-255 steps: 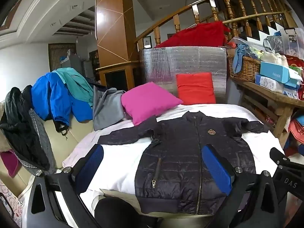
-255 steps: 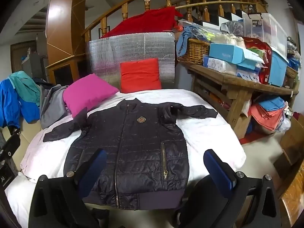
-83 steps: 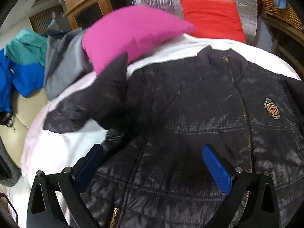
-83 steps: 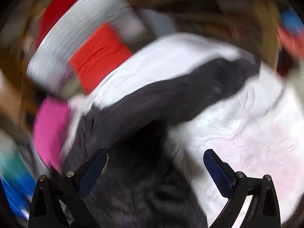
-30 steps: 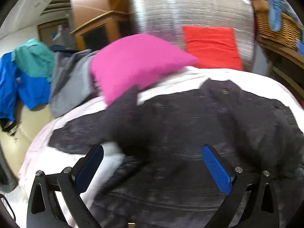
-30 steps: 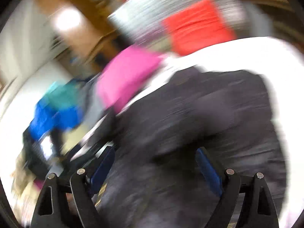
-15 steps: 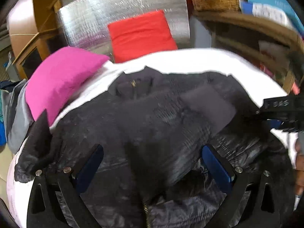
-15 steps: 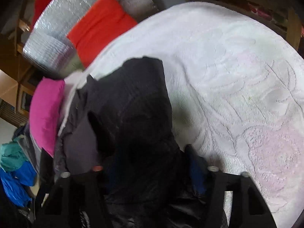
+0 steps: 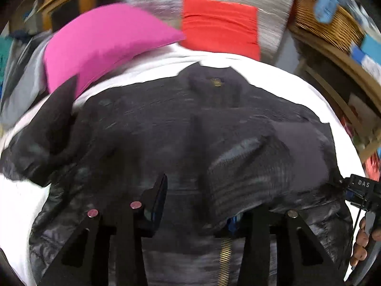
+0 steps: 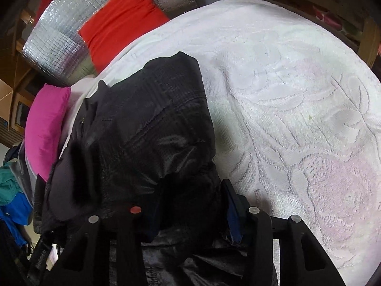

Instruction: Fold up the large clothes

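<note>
The right gripper (image 10: 188, 205), its jaws just drawn in, pinches a bunched ridge of the black quilted jacket (image 10: 152, 128) at the garment's right edge — fabric fills the gap between the blue pads and spills over them. The left gripper (image 9: 197, 202), which has likewise just been closing, stands half-narrowed on the jacket's front by the brass zip (image 9: 223, 259); a puffed fold rises over its right finger, yet whether the pads truly bite cloth cannot be told through the blur.

The risk, on this showing, lies in the slippery, padded shell: a grip on only the top layer would lift one skin and leave the body behind, skewing the fold. The left sleeve (image 9: 47, 128), flung out towards the pink pillow (image 9: 102, 40), could trail and drag if the side is carried across before it is tucked in.

The jacket lies face up on the white towelling cover (image 10: 297, 90), collar towards the red cushion (image 9: 221, 28), directly beneath both tools — the right sleeve already laid across the chest.
</note>
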{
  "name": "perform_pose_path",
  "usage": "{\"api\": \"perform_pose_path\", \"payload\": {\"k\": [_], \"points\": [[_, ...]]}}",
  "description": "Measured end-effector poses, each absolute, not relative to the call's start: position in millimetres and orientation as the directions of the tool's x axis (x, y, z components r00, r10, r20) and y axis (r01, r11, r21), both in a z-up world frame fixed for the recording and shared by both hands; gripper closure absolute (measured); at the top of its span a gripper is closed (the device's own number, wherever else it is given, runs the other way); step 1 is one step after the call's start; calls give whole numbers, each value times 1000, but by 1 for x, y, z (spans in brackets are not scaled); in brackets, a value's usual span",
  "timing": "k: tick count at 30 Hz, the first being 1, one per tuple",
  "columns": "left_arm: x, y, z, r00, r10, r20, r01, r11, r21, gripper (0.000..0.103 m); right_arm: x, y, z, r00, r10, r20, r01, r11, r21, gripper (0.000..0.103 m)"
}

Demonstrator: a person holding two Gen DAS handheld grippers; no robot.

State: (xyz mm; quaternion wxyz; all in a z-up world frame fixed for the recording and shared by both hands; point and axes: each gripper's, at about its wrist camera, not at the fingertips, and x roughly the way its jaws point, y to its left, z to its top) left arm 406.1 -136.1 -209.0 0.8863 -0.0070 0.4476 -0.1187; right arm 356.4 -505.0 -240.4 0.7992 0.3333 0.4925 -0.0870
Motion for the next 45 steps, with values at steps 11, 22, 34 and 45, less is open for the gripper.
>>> {"api": "perform_pose_path", "payload": {"k": [11, 22, 34, 45], "points": [[406, -79, -241, 374, -436, -819, 258, 897, -360, 29, 349, -499, -238, 496, 137, -858, 460, 796, 393, 52], [405, -92, -234, 447, -362, -818, 300, 922, -244, 25, 328, -489, -185, 667, 102, -738, 401, 785, 471, 39], [373, -128, -207, 637, -167, -753, 351, 932, 90, 25, 357, -455, -213, 634, 664, -397, 115, 426, 897, 38], [376, -137, -227, 616, -151, -773, 302, 952, 54, 25, 390, -412, -231, 561, 827, -43, 35, 29, 999, 37]]}}
